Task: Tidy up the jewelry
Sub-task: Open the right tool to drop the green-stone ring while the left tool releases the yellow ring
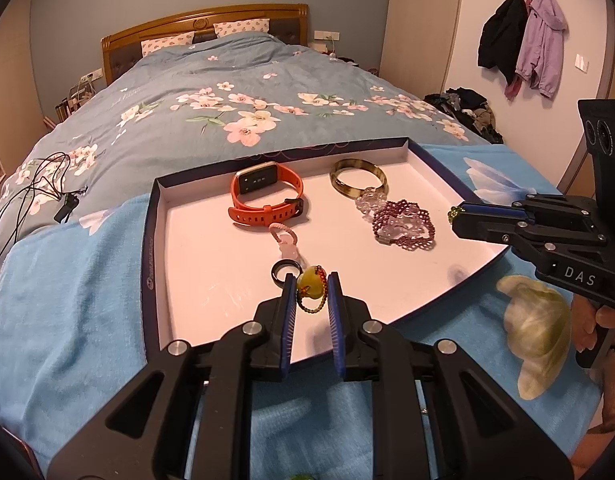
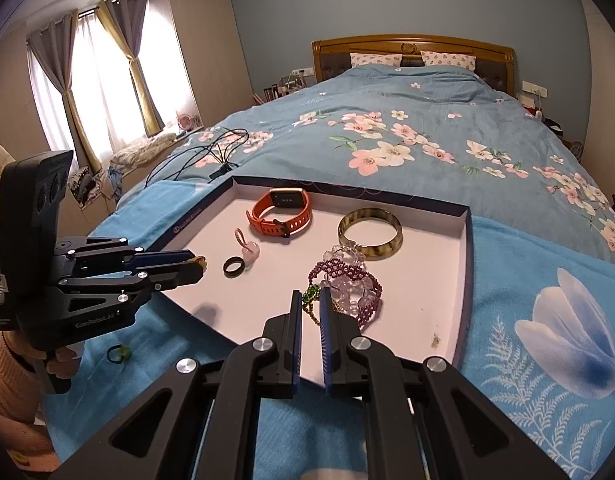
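A white tray with a dark blue rim [image 1: 148, 240] [image 2: 466, 280] lies on a blue towel on the bed. My left gripper [image 1: 312, 280] [image 2: 198, 265] hovers over the tray's near edge, shut on a yellow-green stone pendant [image 1: 310, 280] with a beaded loop. Beside the pendant lie a black ring [image 1: 282, 271] [image 2: 232, 267] and a pink charm [image 1: 285, 242]. My right gripper [image 2: 310, 298] [image 1: 454, 216] is shut on a green beaded piece [image 2: 310, 294] with a thin gold chain, just above a purple beaded bracelet [image 2: 347, 280] [image 1: 403, 222].
Farther back in the tray are an orange smartwatch [image 1: 267, 196] [image 2: 281, 210], a mottled bangle [image 1: 357, 178] [image 2: 369, 232] and a clear crystal bracelet [image 1: 371, 200]. A pale green-cream carved piece [image 1: 535, 332] and a small green ring [image 2: 119, 352] lie on the towel. Black cables [image 1: 35, 184] trail over the duvet.
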The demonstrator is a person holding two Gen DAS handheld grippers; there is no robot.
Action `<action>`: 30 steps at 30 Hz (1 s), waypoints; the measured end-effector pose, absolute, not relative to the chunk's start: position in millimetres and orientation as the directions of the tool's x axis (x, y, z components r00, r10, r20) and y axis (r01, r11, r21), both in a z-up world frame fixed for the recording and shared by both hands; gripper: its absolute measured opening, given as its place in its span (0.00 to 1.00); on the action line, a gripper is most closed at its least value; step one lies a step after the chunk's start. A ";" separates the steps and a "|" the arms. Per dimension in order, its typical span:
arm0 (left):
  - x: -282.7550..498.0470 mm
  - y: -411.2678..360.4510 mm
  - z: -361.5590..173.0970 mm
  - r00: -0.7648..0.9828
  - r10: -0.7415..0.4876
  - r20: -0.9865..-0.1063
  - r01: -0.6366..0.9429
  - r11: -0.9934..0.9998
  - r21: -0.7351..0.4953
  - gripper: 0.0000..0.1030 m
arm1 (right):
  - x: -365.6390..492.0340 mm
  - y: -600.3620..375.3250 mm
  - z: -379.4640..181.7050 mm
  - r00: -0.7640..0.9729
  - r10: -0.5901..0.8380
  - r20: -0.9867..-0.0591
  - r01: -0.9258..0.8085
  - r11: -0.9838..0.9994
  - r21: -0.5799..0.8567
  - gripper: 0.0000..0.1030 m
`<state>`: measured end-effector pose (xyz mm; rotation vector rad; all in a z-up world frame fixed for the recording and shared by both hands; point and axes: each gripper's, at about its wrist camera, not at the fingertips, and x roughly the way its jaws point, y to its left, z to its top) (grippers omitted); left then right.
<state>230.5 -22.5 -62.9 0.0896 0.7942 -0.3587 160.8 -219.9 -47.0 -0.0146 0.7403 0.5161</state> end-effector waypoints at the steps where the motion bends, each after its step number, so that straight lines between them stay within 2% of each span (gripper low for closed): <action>1: 232.7 -22.2 -64.4 0.641 -0.280 -0.715 0.346 0.937 -0.057 0.16 | 162.7 -218.9 -48.1 0.620 0.439 -0.651 -0.452 0.878 0.161 0.07; 30: 268.8 -27.8 -87.4 0.594 -0.232 -0.770 0.313 0.949 -0.045 0.16 | 196.3 -199.2 -73.1 0.592 0.353 -0.724 -0.425 0.900 0.091 0.08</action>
